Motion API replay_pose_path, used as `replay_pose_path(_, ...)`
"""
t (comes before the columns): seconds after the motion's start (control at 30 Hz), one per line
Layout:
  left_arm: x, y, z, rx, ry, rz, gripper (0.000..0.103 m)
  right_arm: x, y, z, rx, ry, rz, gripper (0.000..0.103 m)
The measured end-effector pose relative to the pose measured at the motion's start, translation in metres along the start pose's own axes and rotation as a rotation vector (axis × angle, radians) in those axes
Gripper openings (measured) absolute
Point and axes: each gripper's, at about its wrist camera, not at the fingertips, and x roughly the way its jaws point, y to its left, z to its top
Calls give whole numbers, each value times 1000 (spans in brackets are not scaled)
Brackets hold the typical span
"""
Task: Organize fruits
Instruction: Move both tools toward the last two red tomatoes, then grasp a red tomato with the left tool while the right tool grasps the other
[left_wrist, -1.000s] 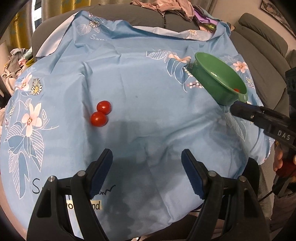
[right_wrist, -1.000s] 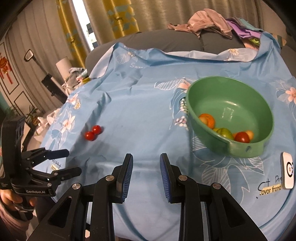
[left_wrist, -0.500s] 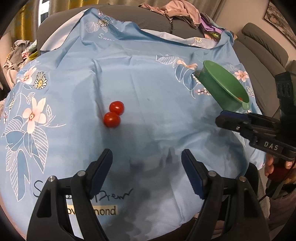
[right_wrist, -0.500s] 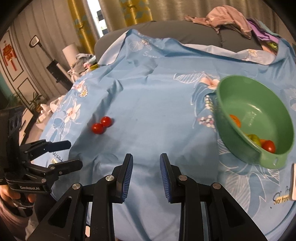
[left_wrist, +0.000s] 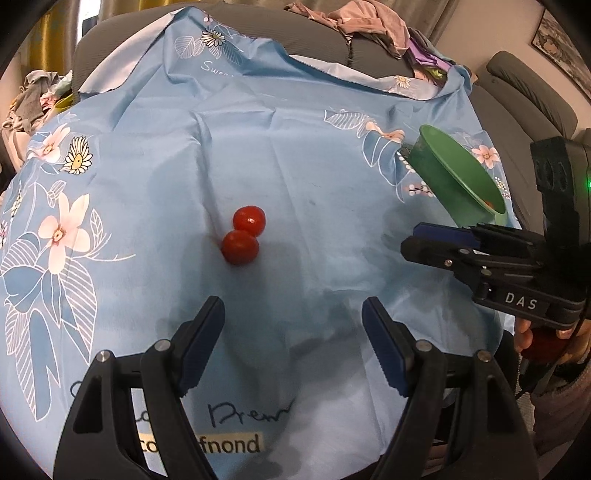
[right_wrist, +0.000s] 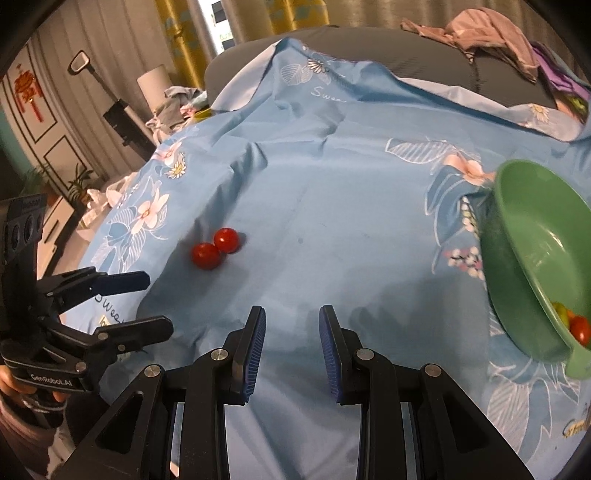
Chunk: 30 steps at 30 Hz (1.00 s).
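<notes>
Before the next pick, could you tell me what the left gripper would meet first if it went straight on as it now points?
Probably the blue cloth: the left gripper is open, and the two tomatoes lie slightly left of its line.

I see a light blue cloth (left_wrist: 295, 155) with flower prints and lettering covering the work surface; what lies beneath it I cannot tell. Two red tomatoes (left_wrist: 243, 236) rest on the cloth near its middle, touching each other. A green bowl (right_wrist: 532, 266) sits on the cloth well apart from them, toward its right edge, appearing tilted. Small fruits (right_wrist: 574, 323) lie in the bowl's low side.
</notes>
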Motion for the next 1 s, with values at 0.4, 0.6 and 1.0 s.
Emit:
replay_pose_path(0.4, 1, 18, 8, -6, -10, 18, 77, 31, 17, 20, -77, 28, 74, 30)
replay_pose_path(0.6, 3, 28, 7, -3, -9, 26, 77, 48, 22, 29, -104, 44, 132, 30)
replay_pose_path(1.0, 8, 27, 18, 48, -17, 0, 77, 86, 31, 58, -87, 90, 229, 30)
